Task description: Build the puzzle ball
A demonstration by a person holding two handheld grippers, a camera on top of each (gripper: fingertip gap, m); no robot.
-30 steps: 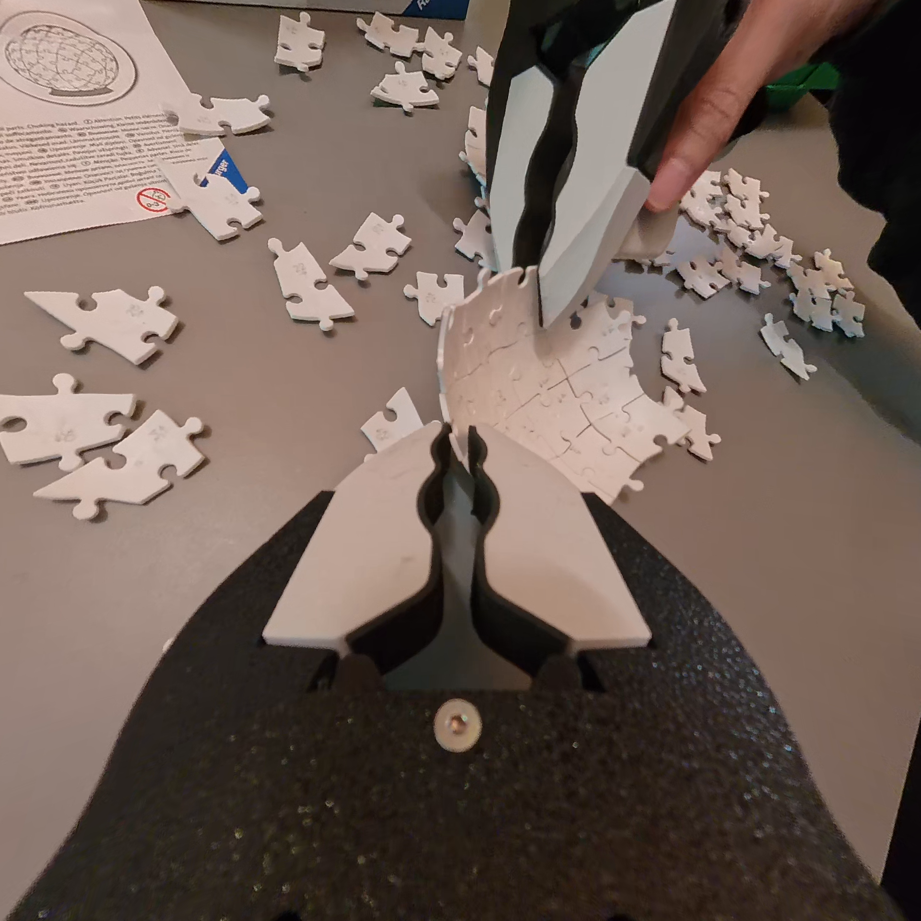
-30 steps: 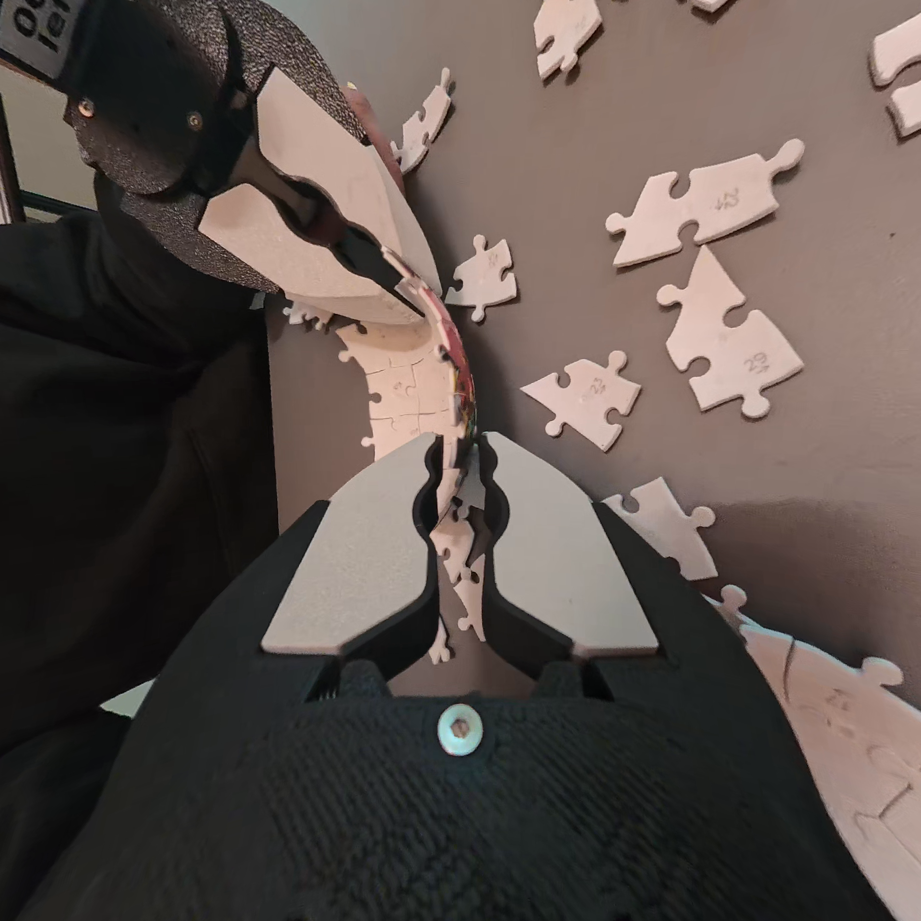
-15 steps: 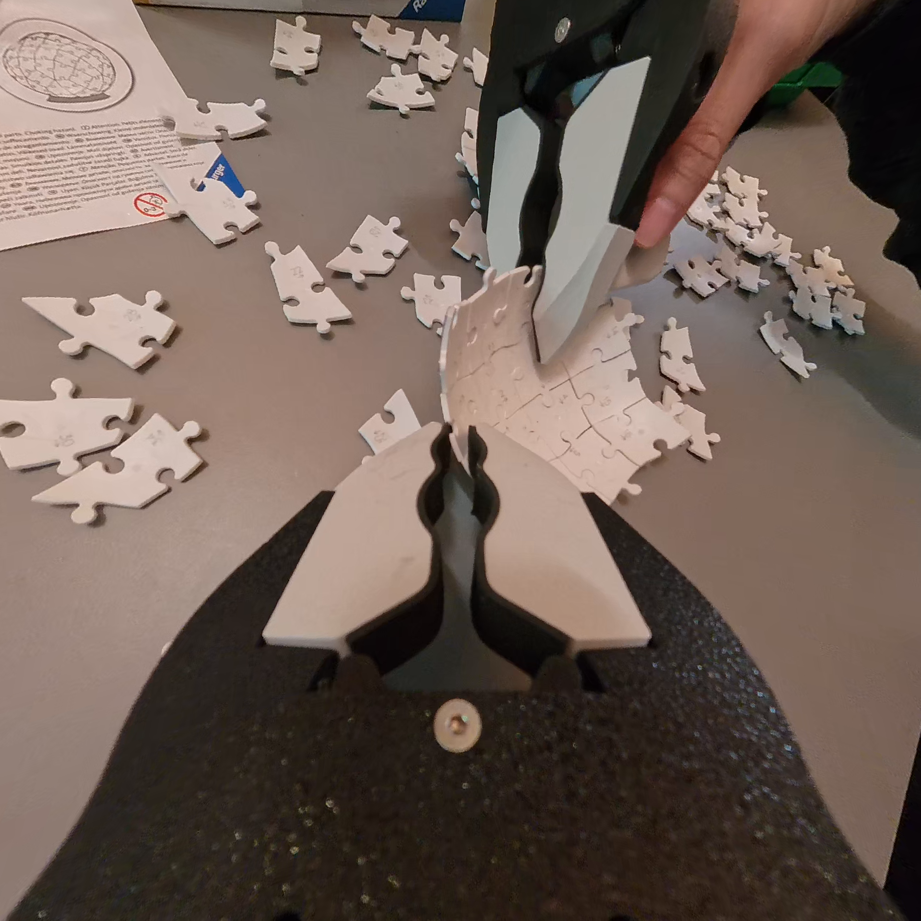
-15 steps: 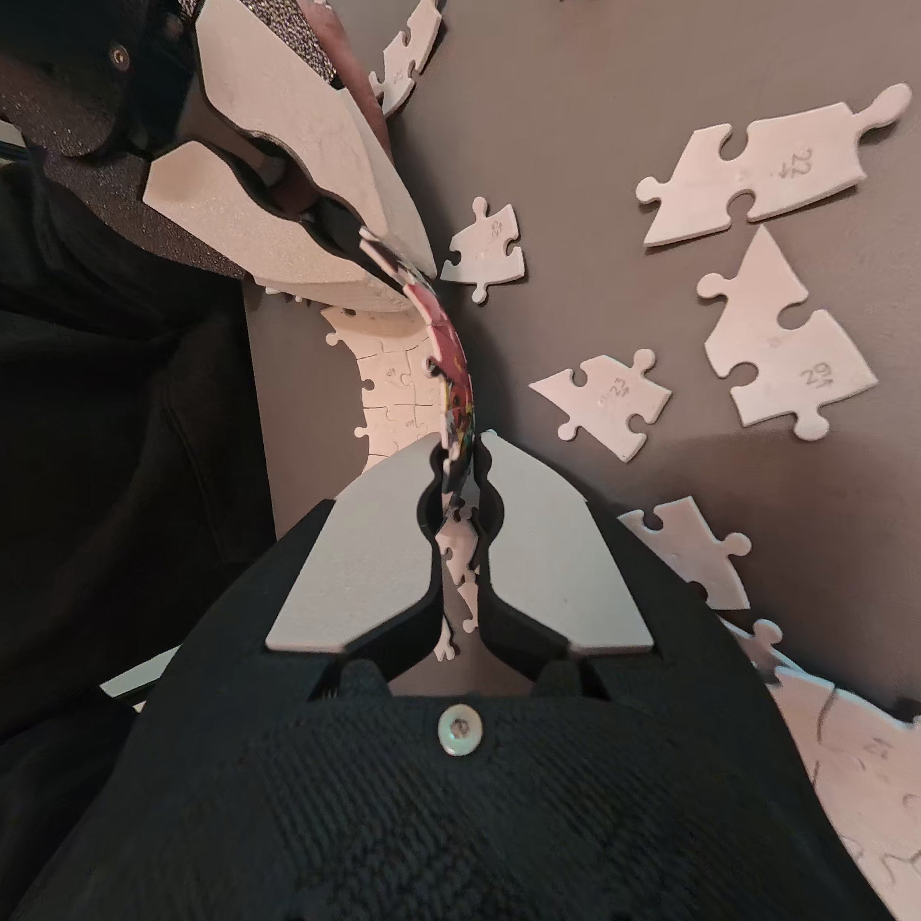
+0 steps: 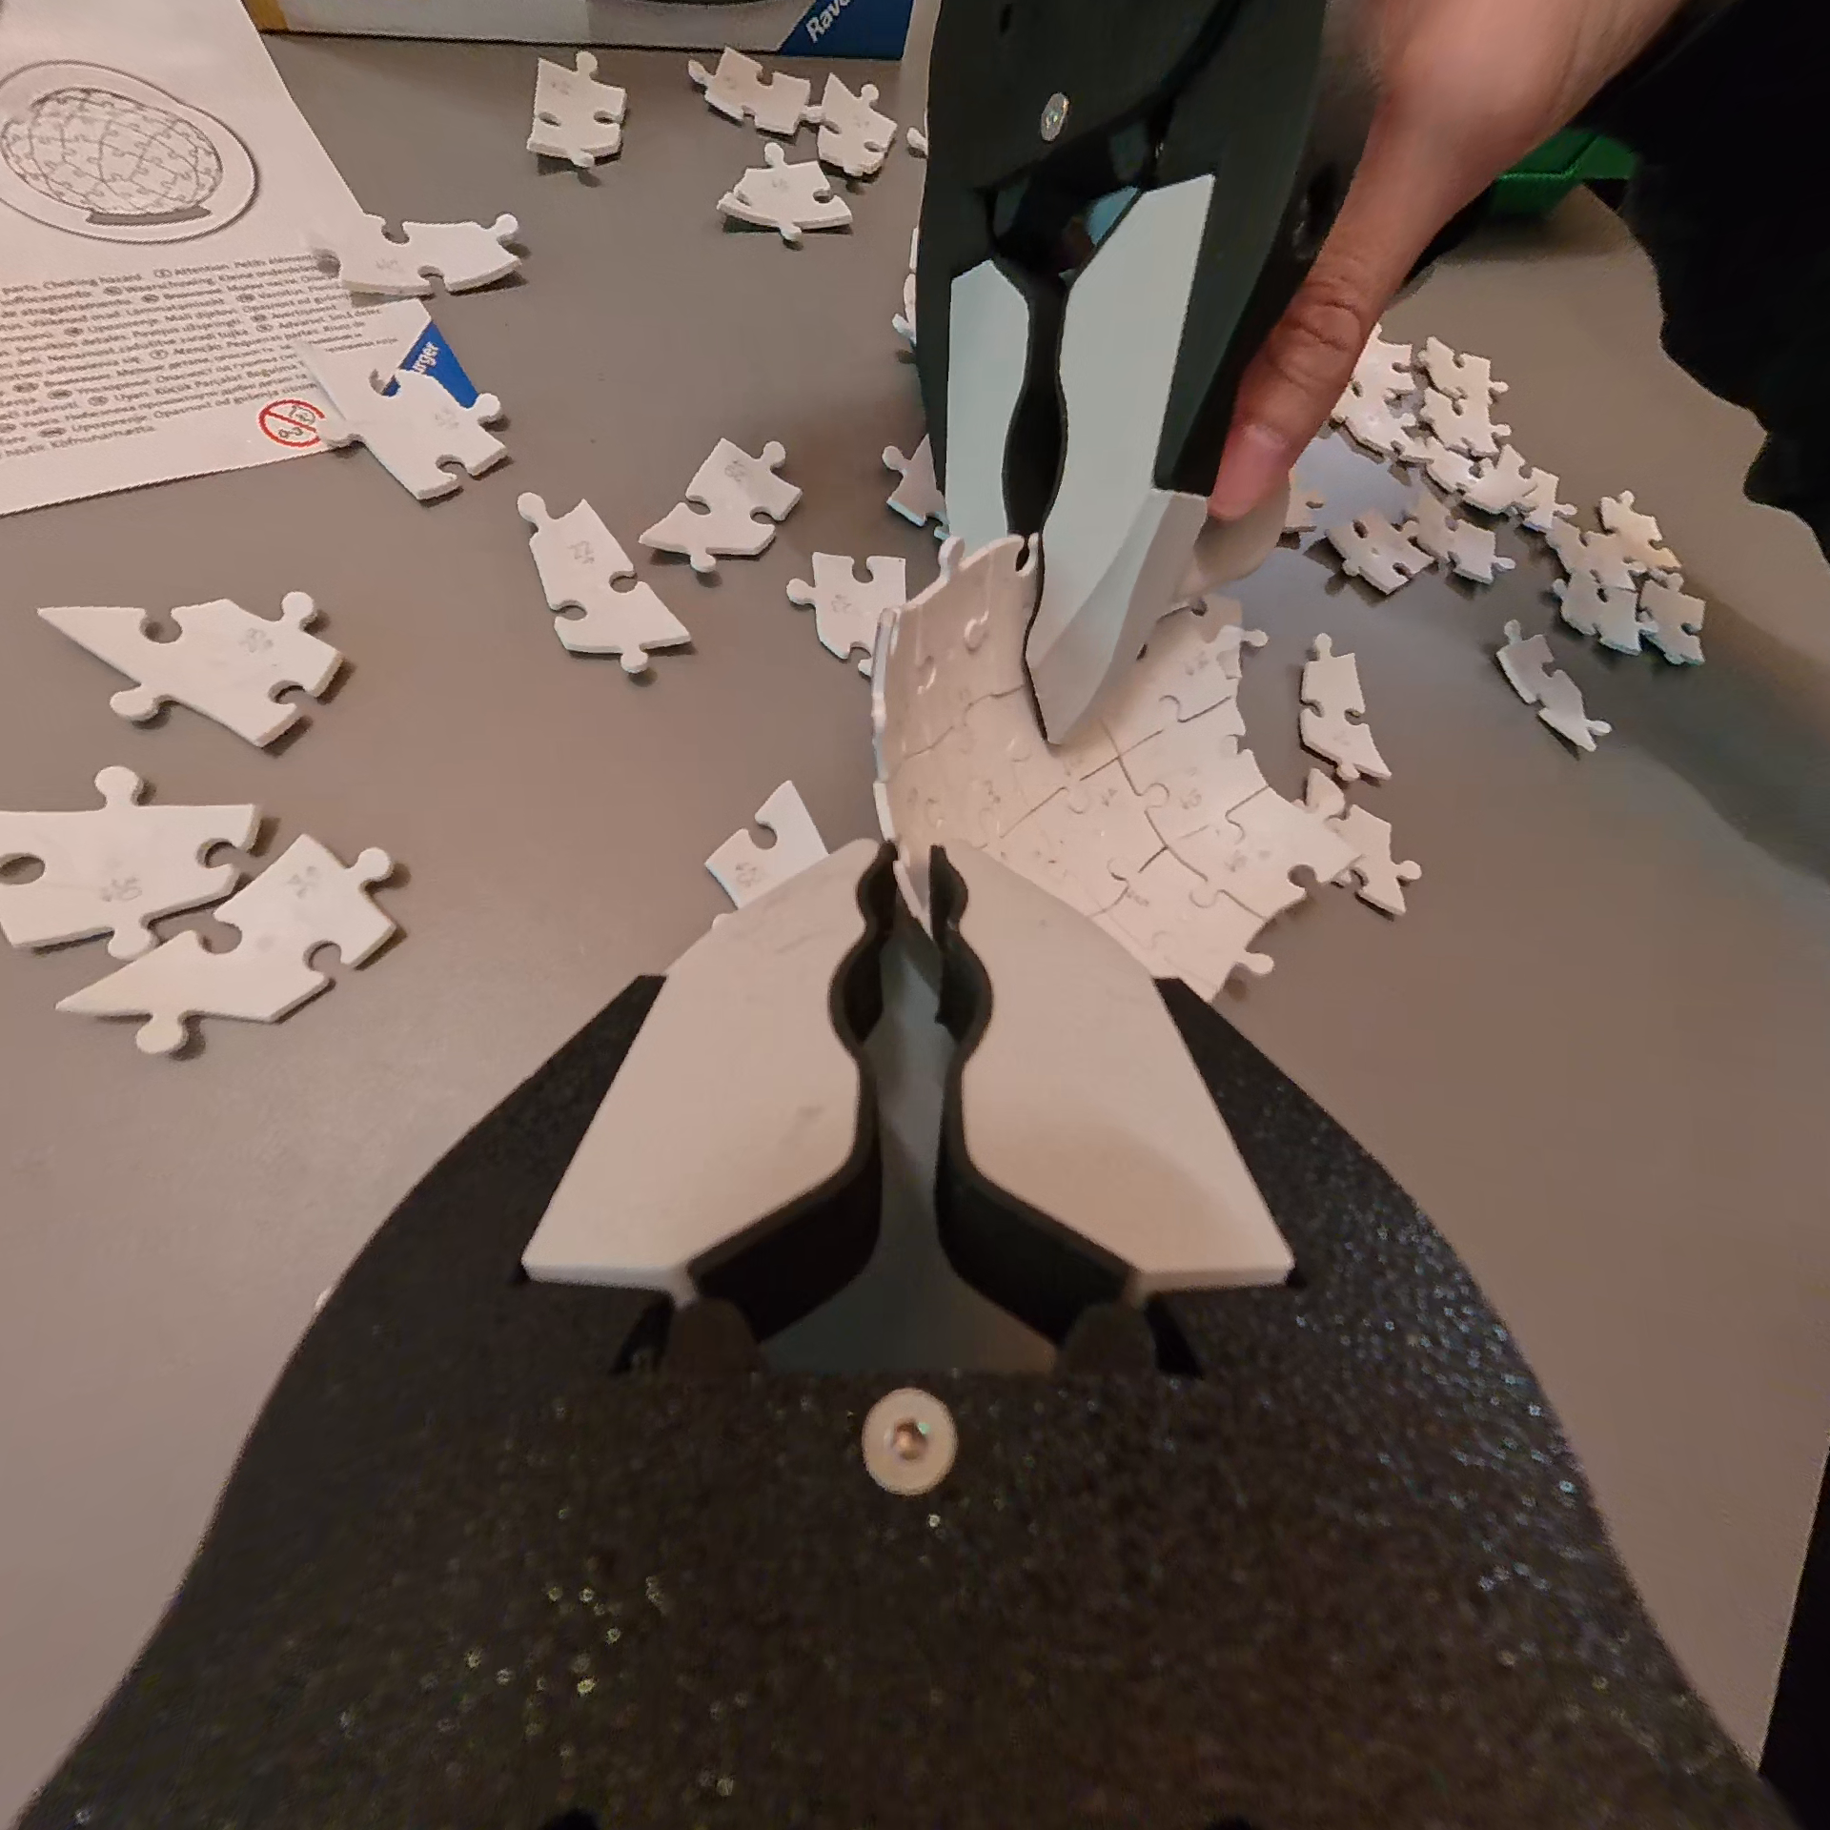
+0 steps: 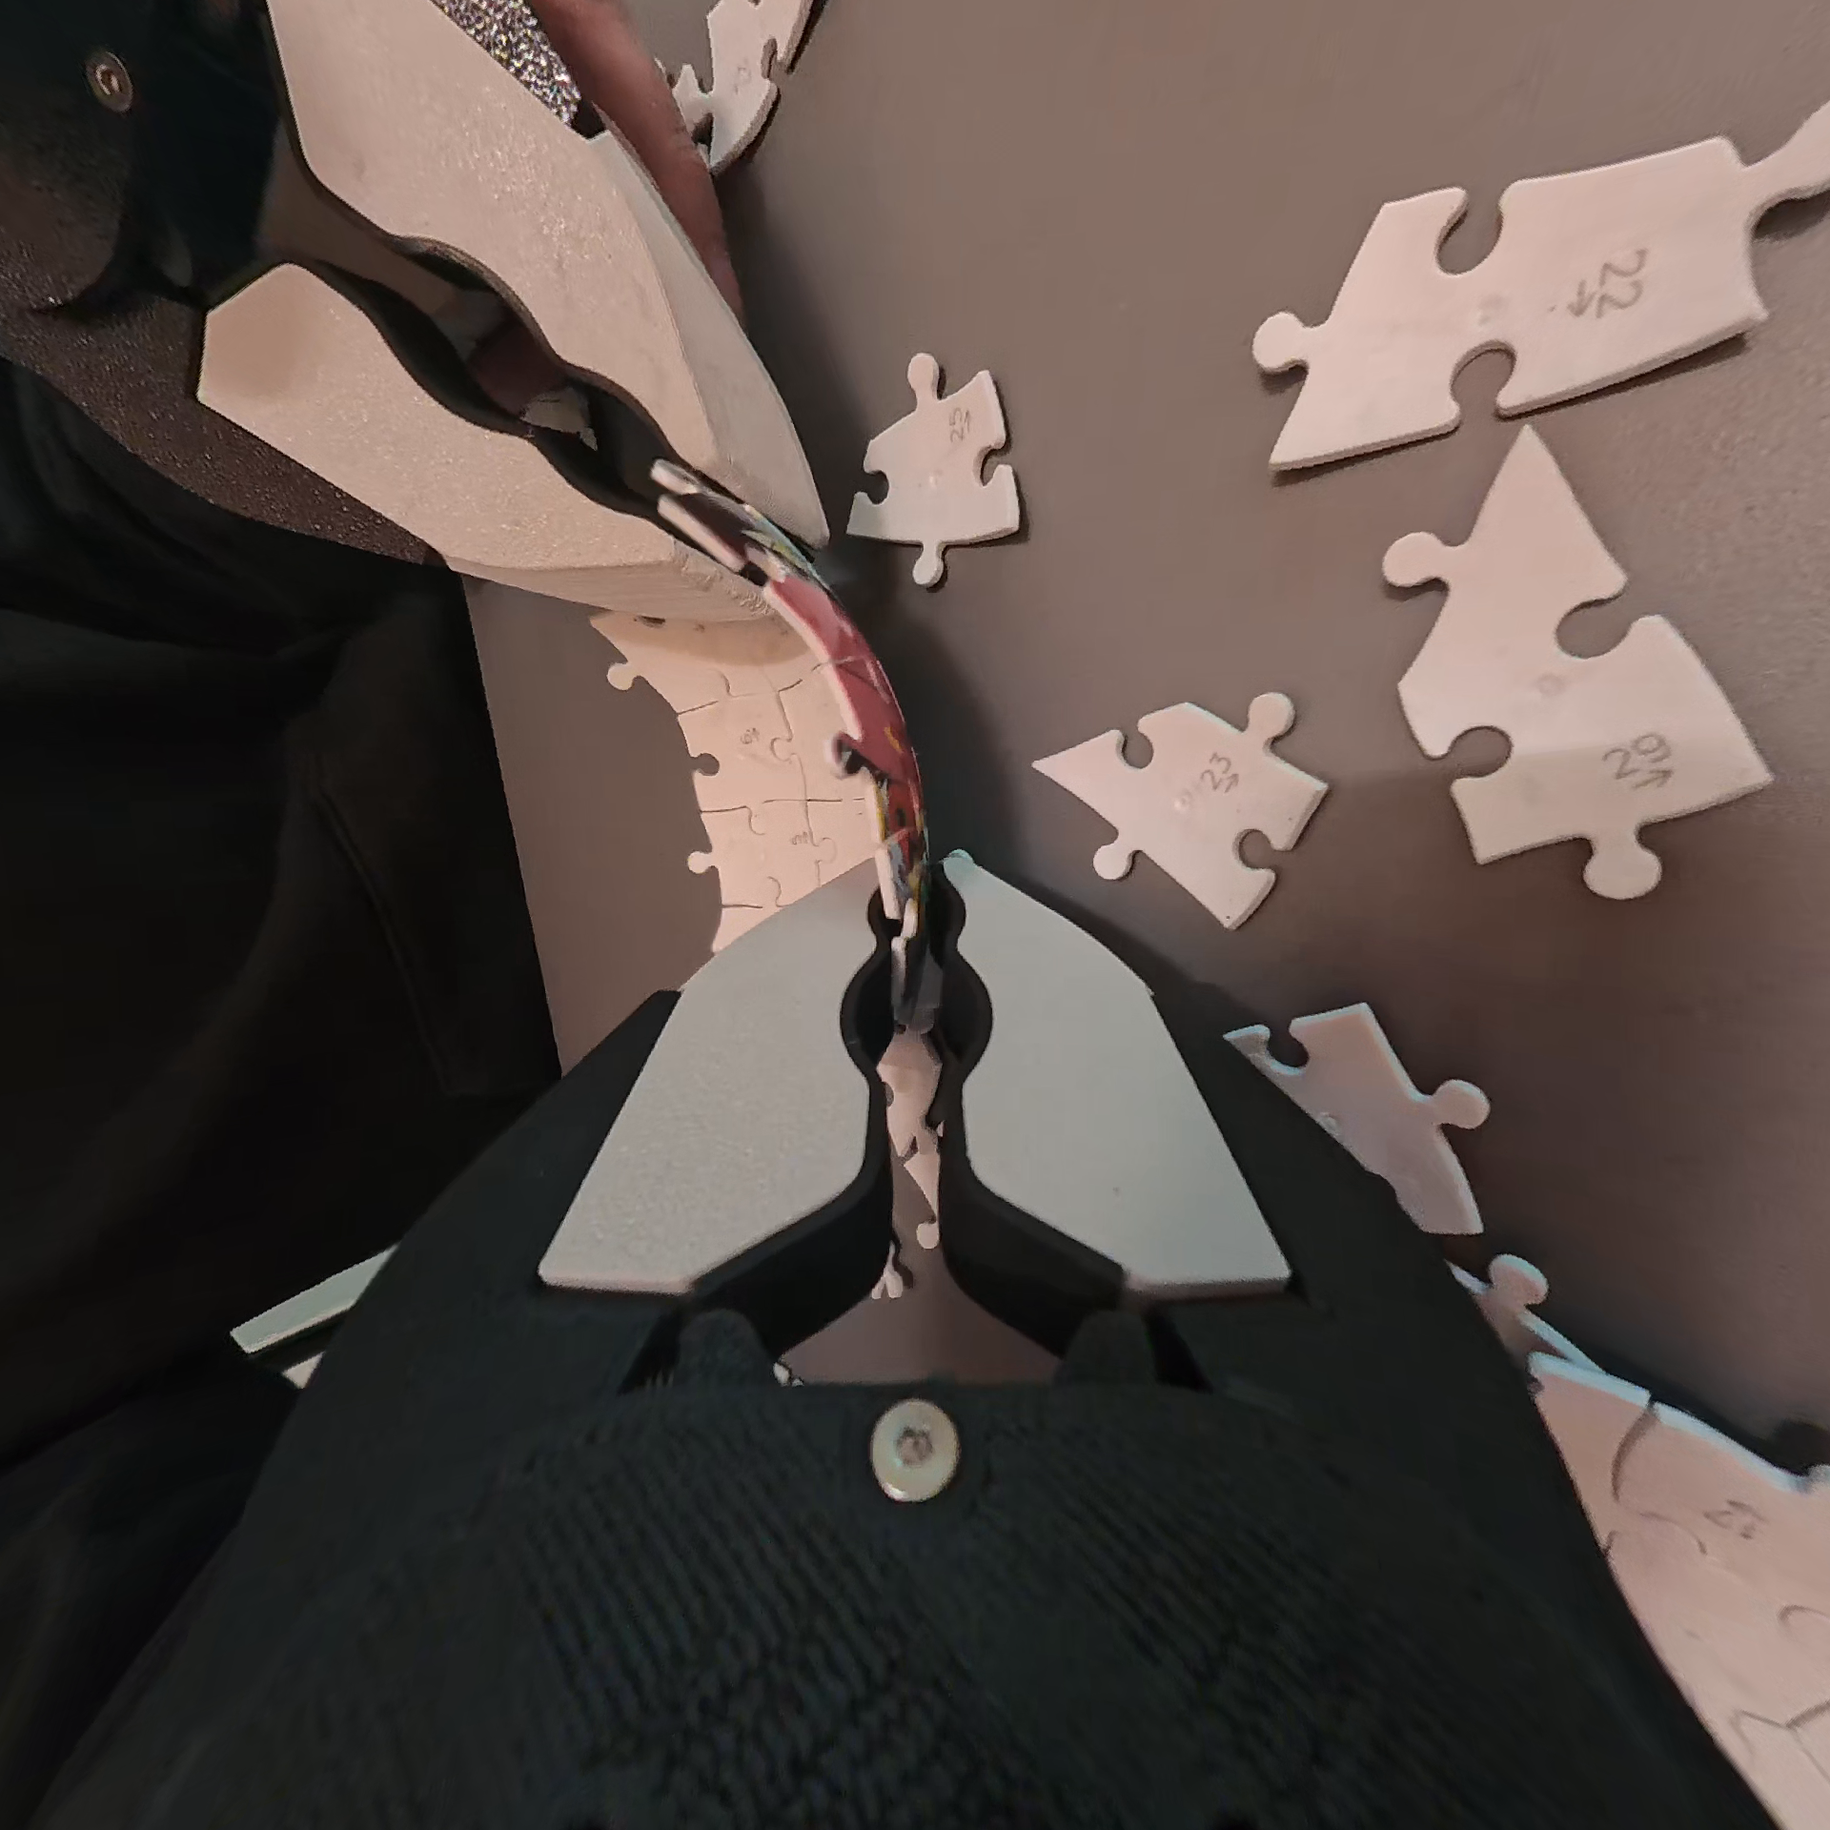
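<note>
Item: curved puzzle section [image 5: 1109,792], white back, coloured face, held up off the grey counter [image 5: 594,990]. My left tongs [image 5: 913,866] are clamped on its near edge; my right tongs [image 6: 916,906] are clamped on its far edge, a hand [image 5: 1386,198] behind them. Around it: loose white puzzle pieces [image 5: 198,663] scattered on the counter; an instruction sheet [image 5: 119,297] at the far left corner.

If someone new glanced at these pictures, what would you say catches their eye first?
A curved section of joined puzzle pieces stands at the centre, white inside and printed red outside, pinched at its near edge by the left gripper and at its far edge by the right gripper. Loose white puzzle pieces lie scattered over the grey table.
</note>
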